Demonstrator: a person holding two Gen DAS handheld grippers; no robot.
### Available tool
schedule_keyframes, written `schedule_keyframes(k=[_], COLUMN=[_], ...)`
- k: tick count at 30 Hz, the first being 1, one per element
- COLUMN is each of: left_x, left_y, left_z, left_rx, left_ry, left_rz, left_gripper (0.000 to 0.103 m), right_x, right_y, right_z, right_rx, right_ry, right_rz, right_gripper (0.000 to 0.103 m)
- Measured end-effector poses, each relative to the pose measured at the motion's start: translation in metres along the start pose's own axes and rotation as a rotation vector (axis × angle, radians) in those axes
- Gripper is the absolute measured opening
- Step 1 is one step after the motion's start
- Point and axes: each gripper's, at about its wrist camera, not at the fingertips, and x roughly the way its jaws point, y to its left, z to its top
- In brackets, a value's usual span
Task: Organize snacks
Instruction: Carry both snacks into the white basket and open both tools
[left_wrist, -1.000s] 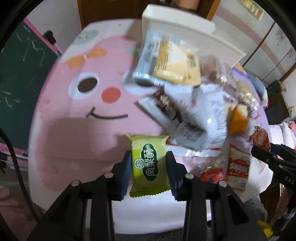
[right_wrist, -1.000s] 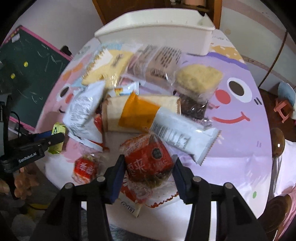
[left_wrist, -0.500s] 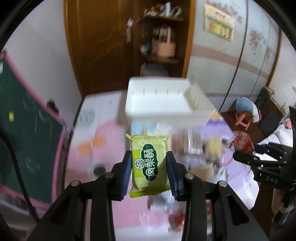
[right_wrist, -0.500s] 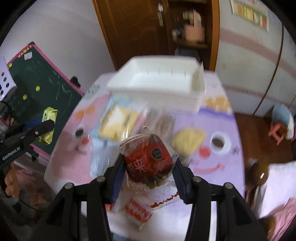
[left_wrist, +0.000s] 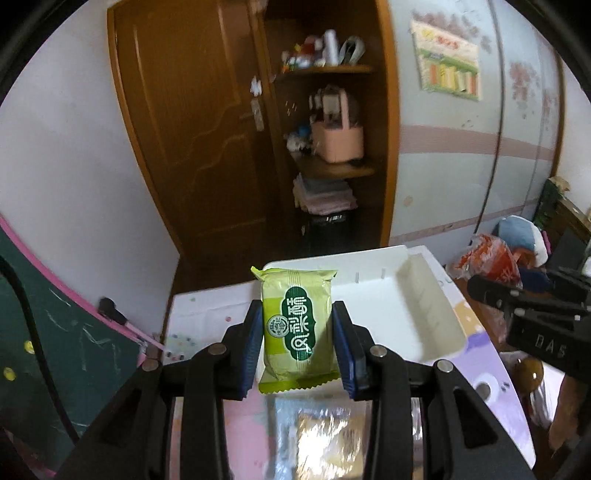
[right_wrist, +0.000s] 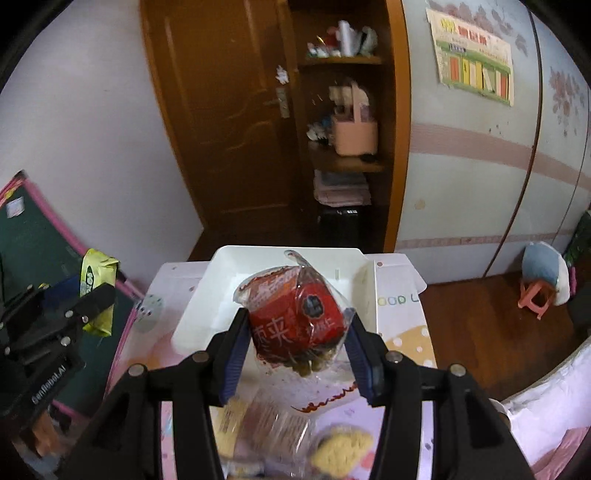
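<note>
My left gripper (left_wrist: 298, 345) clamps a green snack packet (left_wrist: 297, 326) upright between its pads; my right gripper (right_wrist: 297, 341) grips a red snack packet (right_wrist: 295, 321). Both hang in front of the white bin (left_wrist: 413, 314) at twelve o'clock on the table (right_wrist: 402, 343).

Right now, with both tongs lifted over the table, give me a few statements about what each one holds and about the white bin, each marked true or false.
1. The left tongs grip a green packet. True.
2. The right tongs are empty. False: they hold a red packet.
3. The white bin is full of snacks. False: its visible inside is bare.
4. More snacks lie on the table below. True.
</note>
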Motion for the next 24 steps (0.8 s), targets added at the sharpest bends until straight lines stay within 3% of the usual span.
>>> schedule_keyframes(k=[8,10,11,12,15,17,24], left_x=[0.122,0.143,0.149,0.153,0.159,0.159,0.134], left_y=[-0.001,-0.001,0.000,0.003,0.010,0.014,0.038], left_z=[-0.014,-0.019,-0.021,-0.022,-0.031,-0.035,-0.040], left_rx=[-0.056,-0.065,-0.076,-0.087,-0.135,-0.151,-0.222], left_ry=[0.180,0.209,0.216,0.221,0.234,0.229,0.084], left_rz=[-0.042,-0.082,-0.102,-0.117,-0.158,-0.165,-0.094], left_gripper=[0.037,0.059,0.087,0.102,0.102,0.102,0.102], right_x=[0.112,0.132,0.140,0.147,0.155,0.153,0.137], right_y=[-0.001,-0.002,-0.004,-0.006,-0.012,-0.013,-0.017], right_z=[-0.004,-0.009,-0.008,-0.010,-0.013,-0.014,-0.014], right_rx=[-0.016,-0.006,0.002,0.017,0.050,0.049,0.067], right_ry=[0.200,0.240,0.256,0.270,0.272,0.241,0.189], right_rz=[-0.047,-0.053,-0.049,-0.041,-0.011,-0.021,-0.030], right_gripper=[0.053,0.054,0.055,0.056,0.064,0.080,0.081])
